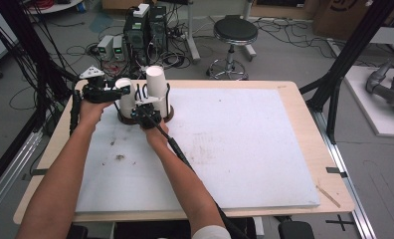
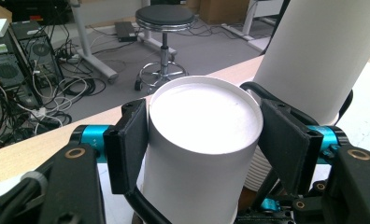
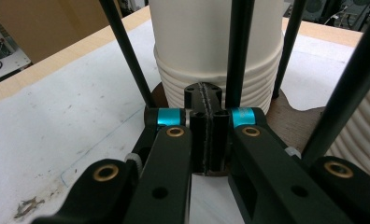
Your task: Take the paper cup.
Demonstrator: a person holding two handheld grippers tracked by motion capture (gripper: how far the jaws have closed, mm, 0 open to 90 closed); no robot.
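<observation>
White paper cups stand upside down in two stacks on a dark round holder (image 1: 169,115) with thin black upright rods, near the far left corner of the bench (image 1: 304,149). The shorter stack (image 1: 126,97) sits to the left, the taller stack (image 1: 156,85) just beside it on the right.

From the left gripper view, the top cup (image 2: 204,140) of the shorter stack lies between the two black pads of the left claw (image 2: 204,144). The left pad seems to press on the cup's wall, while the right pad is close against it; whether it truly bears on the paper is hard to judge from this angle. The left claw (image 1: 116,92) comes in level from the left in the high view, held in the person's left hand (image 1: 93,110).

Low at the front of the holder, the right claw (image 3: 206,135) has its pads pressed together, with the holder's edge apparently pinched between their tips. Ribbed rims of the taller stack (image 3: 211,88) rise directly behind it, framed by the rods (image 3: 239,51).

A white sheet covers most of the bench. Beyond the bench stand a black stool (image 1: 235,32) and computer towers (image 1: 145,30) among cables on the floor.
</observation>
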